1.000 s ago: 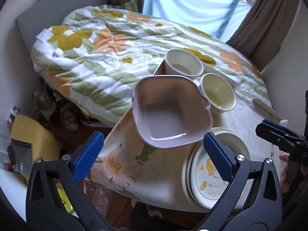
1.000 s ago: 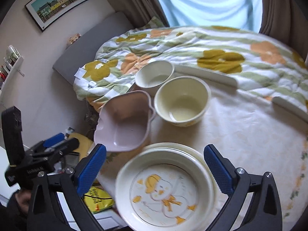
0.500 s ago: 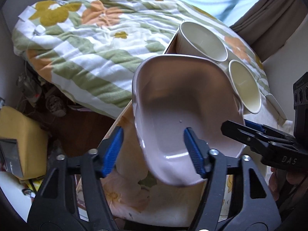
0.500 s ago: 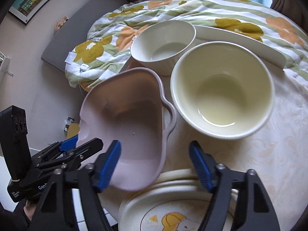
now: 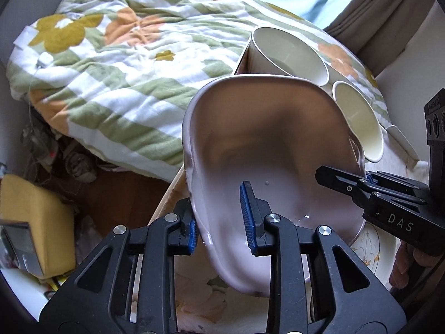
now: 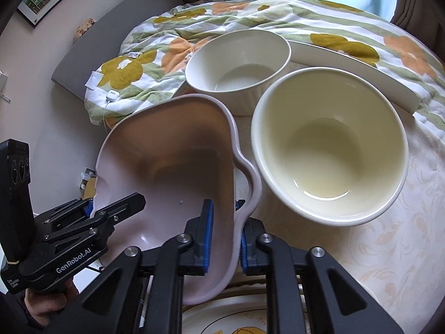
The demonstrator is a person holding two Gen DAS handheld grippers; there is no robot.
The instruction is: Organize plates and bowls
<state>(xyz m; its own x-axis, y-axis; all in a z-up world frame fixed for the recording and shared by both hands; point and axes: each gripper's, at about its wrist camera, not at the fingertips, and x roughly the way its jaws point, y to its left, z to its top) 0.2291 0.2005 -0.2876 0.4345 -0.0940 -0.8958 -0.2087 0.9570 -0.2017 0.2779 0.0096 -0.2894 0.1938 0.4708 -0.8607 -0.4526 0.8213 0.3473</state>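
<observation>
Both grippers have just been closing and are now clamped on the pink dish [image 5: 278, 150], one on each side wall. Left gripper [image 5: 221, 218]: blue fingers [image 5: 246, 208] pinch the dish's left rim, one pad inside, one outside. Right gripper [image 6: 224, 232]: fingers [image 6: 207, 231] pinch the opposite wall, next to the dish's wavy handle lobe, again with one pad inside and one outside.

Dish sits at the near left edge of the tabletop [image 6: 389, 236], tilted, its near end overlapping the printed plate stack [image 6: 222, 320]. Cream bowl [image 6: 328, 144] just beside the dish on its right, upright. White bowl [image 6: 239, 64] behind both, near the tabletop's far edge, also upright. Long white tray [image 6: 353, 69] lies behind the cream bowl, against the floral quilt [image 5: 111, 64].

A hand [image 6: 47, 303] shows under the left gripper in the right wrist view.
</observation>
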